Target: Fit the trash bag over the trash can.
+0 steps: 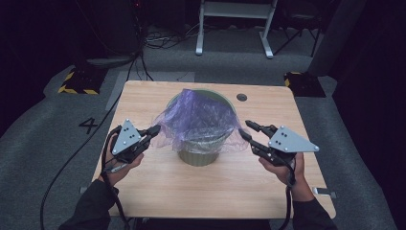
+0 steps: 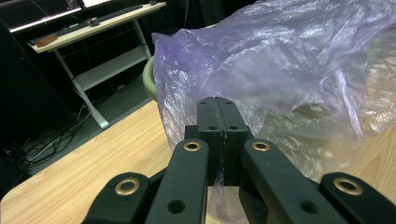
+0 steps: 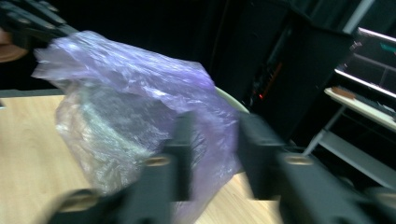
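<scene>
A pale green bin point(image 1: 198, 155) stands on the wooden surface point(image 1: 158, 187) between the two pairs of tongs, with a thin purple plastic bag point(image 1: 201, 117) draped over its mouth and bunched loosely down its sides.

The left tongs point(image 1: 154, 130) are clenched on a fold of the bag at the side of the bin nearest them; in the left gripper view the two jaws meet tip to tip with the film pinched between them. The right tongs point(image 1: 249, 130) are released, jaws spread, and sit at the opposite side of the bin with the bag's edge just at or between their tips. The right gripper view is blurred, so whether either jaw touches the film there cannot be told.

The likely aim is fitting the bag over the rim as a liner, or drawing it off. The risks come from the film itself. It is thin and slack, so a hard outward pull from the left tongs could tear it or slip it free of the pinch. With only one side held, that pull could also drag or tip the light bin towards the left tongs. The right tongs, closing on a loose ripple, may catch too little film to hold.
</scene>
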`<state>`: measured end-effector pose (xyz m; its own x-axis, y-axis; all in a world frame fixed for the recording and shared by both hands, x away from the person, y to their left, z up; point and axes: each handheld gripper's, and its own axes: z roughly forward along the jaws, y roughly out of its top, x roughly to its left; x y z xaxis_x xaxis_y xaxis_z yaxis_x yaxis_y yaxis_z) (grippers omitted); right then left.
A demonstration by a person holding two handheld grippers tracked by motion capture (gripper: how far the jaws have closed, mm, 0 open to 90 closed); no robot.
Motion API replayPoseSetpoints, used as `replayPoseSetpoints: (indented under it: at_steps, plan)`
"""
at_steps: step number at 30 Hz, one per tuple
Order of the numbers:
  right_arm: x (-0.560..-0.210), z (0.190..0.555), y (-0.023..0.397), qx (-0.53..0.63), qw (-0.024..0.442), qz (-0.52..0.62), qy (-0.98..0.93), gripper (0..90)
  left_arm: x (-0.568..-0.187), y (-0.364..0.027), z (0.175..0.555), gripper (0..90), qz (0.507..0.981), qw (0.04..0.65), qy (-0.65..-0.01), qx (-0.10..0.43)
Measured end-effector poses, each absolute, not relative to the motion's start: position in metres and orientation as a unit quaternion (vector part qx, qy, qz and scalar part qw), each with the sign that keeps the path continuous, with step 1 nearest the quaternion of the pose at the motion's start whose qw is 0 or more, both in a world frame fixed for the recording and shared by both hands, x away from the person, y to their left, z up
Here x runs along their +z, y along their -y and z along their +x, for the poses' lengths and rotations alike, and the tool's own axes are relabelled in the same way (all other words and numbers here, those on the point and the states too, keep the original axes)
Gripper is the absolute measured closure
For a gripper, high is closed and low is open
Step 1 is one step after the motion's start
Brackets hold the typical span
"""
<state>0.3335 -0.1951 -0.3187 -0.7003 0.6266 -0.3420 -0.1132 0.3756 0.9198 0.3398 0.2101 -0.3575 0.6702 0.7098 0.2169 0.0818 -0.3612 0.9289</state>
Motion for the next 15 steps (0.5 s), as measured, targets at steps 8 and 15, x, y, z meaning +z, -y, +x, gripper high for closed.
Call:
replayPoseSetpoints:
  at_steps: [8,15]
  plan:
    - [-0.319,0.38,0.2,0.532,0.312,0.235,-0.751,90.0,-0.363,-0.214,0.365,89.2,0.766,0.493,-0.282,0.299]
    - [-0.329,0.422,0.196,0.512,0.278,0.279,-0.764,90.0,-0.363,-0.212,0.386,87.9,0.769,0.483,-0.295,0.298]
